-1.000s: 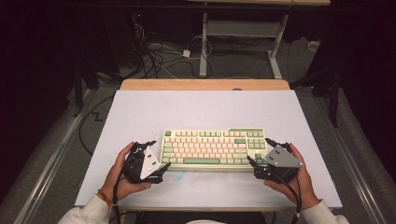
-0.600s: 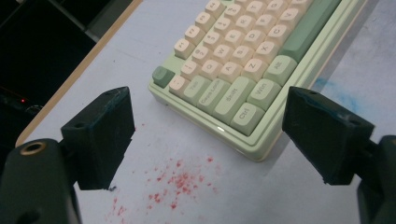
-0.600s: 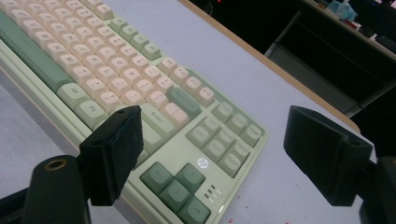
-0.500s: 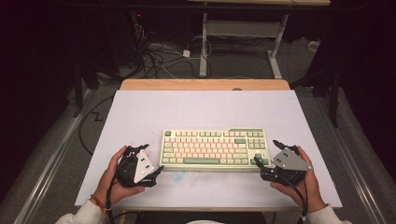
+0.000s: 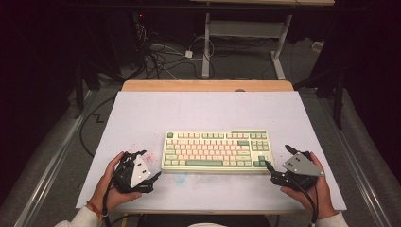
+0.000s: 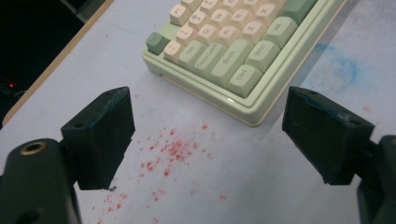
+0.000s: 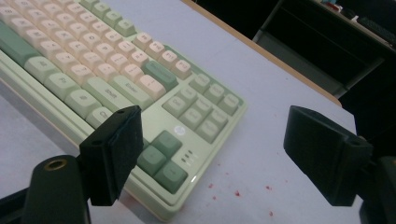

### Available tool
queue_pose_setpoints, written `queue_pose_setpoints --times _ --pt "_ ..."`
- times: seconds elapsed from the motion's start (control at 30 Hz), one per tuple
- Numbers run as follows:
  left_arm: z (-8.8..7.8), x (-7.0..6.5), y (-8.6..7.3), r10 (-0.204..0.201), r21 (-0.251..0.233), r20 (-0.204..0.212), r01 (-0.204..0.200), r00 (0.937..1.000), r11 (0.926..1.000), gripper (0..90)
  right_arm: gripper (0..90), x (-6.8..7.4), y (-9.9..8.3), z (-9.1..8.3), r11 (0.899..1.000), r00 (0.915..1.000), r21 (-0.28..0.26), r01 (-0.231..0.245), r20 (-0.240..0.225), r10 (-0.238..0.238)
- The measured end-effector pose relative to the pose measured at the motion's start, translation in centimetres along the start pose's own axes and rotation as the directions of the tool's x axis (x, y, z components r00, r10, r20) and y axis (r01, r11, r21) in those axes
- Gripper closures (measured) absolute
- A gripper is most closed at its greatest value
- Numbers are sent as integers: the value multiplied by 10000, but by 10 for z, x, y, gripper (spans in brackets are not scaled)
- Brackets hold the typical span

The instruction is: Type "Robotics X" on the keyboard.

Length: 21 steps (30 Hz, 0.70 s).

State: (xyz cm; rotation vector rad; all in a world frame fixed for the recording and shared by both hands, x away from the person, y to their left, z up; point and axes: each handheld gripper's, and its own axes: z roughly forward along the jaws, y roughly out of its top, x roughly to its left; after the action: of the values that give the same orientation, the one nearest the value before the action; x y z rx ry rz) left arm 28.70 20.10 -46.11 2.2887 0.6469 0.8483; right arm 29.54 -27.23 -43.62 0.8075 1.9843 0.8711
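Observation:
A pale green keyboard (image 5: pixel 217 151) with cream and green keys lies in the middle of the white table sheet (image 5: pixel 208 109). My left gripper (image 5: pixel 150 164) is held just off its left end, open, with nothing between the jaws. In the left gripper view the keyboard's near left corner (image 6: pixel 224 51) sits ahead of the open gripper (image 6: pixel 210 135). My right gripper (image 5: pixel 277 156) is held at the keyboard's right end, open and empty. In the right gripper view the gripper (image 7: pixel 219 149) frames the arrow-key corner of the keyboard (image 7: pixel 116 70), one jaw over its front edge.
Red specks (image 6: pixel 173 149) and a blue smear (image 6: pixel 343 70) stain the sheet near the keyboard's left front. A wooden table edge (image 5: pixel 208 85) runs along the back. Cables (image 5: pixel 161 56) and desk legs (image 5: pixel 205 47) stand on the dark floor beyond.
Both grippers have drawn back from the keyboard's ends, outward and toward the person. The keyboard has not moved.

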Motion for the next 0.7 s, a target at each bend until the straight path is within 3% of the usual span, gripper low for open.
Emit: queue_pose_setpoints --times 0.13,0.3,0.47,0.7 --pt "1 3 -7 -176 144 51 175 9998 9997 162 201 -5 -9 0 9997 9999 182 -139 40 139" --pt "3 6 -19 -345 408 132 339 9993 9986 162 200 -10 -21 0 9966 9974 406 -720 -39 723" --pt "3 10 -33 -703 718 253 683 9972 9951 162 200 -12 -29 0 9952 9967 555 -807 104 802" --pt "4 8 -34 -529 800 248 507 9983 9955 162 201 -9 -31 2 9943 9968 706 -800 37 800"
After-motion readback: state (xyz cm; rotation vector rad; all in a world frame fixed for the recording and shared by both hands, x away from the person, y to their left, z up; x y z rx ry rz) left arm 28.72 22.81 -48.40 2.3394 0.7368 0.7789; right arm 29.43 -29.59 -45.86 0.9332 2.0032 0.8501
